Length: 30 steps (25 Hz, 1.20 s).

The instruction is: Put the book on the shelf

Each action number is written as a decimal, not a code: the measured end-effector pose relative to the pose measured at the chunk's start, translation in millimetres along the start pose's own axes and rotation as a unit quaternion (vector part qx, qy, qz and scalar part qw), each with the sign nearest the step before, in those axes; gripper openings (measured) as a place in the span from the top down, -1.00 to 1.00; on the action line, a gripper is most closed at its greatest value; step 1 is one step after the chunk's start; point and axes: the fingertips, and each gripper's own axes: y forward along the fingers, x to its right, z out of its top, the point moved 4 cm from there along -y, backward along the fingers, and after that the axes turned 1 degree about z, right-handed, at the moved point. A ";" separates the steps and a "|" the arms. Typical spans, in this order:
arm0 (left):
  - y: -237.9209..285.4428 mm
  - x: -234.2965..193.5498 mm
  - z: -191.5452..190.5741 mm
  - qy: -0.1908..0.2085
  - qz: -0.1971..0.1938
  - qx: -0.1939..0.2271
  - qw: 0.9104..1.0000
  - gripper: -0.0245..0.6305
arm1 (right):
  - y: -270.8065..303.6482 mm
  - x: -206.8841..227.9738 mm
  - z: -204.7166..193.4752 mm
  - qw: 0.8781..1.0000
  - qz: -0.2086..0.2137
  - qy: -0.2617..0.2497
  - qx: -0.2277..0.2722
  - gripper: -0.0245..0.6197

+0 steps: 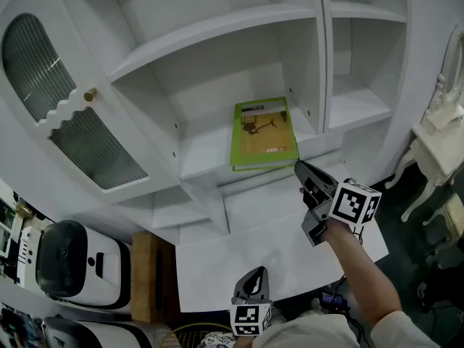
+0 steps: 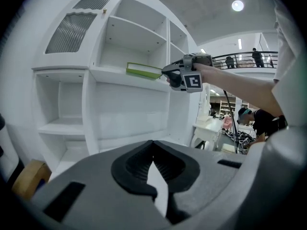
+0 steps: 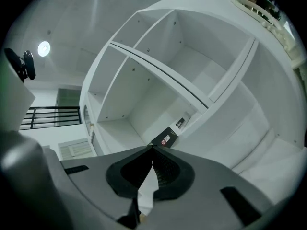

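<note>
A green book lies flat on a middle shelf of the white bookcase, its front edge slightly over the shelf lip. My right gripper is just in front of the book's near right corner, shut, with nothing between its jaws. In the left gripper view the book shows edge-on, with the right gripper at its end. In the right gripper view, the book's dark corner sits just past the right gripper's closed tips. My left gripper hangs low near my body, shut and empty, as its own view shows.
A glass-fronted cabinet door with a brass knob stands to the left. A white counter ledge juts out below the shelf. White machines and a wooden box sit lower left, a white side table at right.
</note>
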 end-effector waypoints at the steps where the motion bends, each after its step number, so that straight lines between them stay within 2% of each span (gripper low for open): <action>1: -1.2 0.6 -0.1 0.000 0.005 -0.001 1.000 0.91 | 1.9 2.9 0.6 1.000 0.000 0.003 0.000 0.87; 9: -5.2 14.7 1.0 -0.010 0.031 -0.004 0.999 0.91 | 19.6 14.0 3.6 1.000 0.015 -0.003 -0.016 0.87; 13: -4.8 25.0 -0.8 -0.016 0.033 -0.007 0.999 0.91 | 6.0 4.4 -2.5 0.997 0.024 -0.068 -0.036 0.87; 18: -1.6 48.2 0.7 -0.026 0.024 0.002 0.999 0.91 | -34.8 -15.8 -15.4 0.978 0.040 -0.195 -0.064 0.86; 20: 0.3 59.7 -1.4 -0.036 0.018 0.006 0.999 0.91 | -56.4 -17.9 -21.8 0.970 0.048 -0.227 -0.070 0.86; 24: -2.4 90.7 -14.6 -0.042 0.014 -0.002 0.999 0.91 | -104.3 -5.3 -42.3 0.957 0.052 -0.269 -0.098 0.87; 30: -17.0 124.6 -35.6 -0.055 0.011 -0.013 0.998 0.91 | -162.4 10.7 -81.7 0.947 0.061 -0.284 -0.137 0.87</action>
